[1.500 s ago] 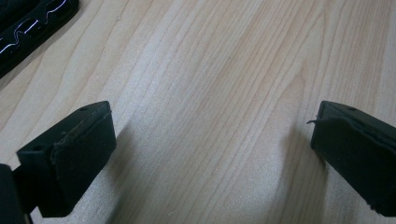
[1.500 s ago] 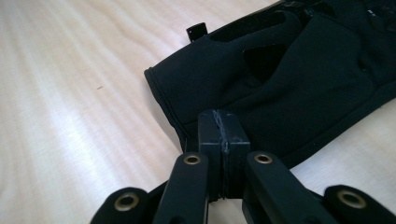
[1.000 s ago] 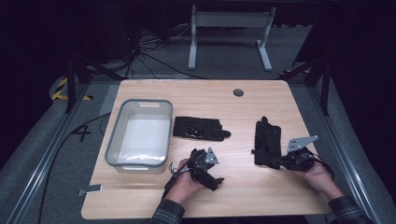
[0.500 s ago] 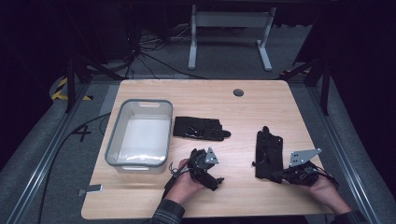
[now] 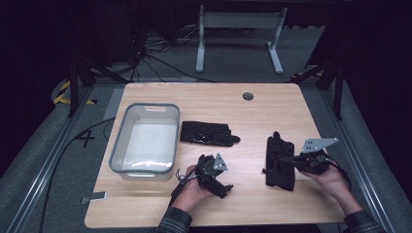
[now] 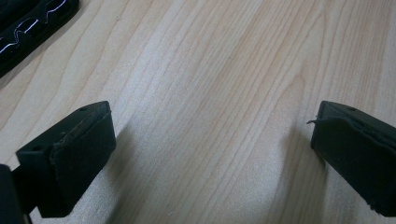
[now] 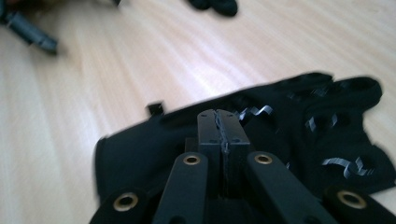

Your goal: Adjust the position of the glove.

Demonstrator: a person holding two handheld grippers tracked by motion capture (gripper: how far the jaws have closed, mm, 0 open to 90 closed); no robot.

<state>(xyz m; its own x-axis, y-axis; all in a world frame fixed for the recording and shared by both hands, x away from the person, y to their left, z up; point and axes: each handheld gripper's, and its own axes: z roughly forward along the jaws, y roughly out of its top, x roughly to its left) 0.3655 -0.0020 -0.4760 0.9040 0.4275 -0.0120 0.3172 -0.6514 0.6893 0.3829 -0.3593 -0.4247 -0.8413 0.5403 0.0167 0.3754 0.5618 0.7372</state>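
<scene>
Right claw (image 7: 218, 122) on unlabelled glove (image 7: 327, 121)

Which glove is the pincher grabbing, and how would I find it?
Start at the wooden table and look to its right half, far from the clear bin. The glove there lies with its fingers pointing away from the person, and the right gripper is shut on its edge. The other glove lies sideways beside the bin, untouched.
</scene>
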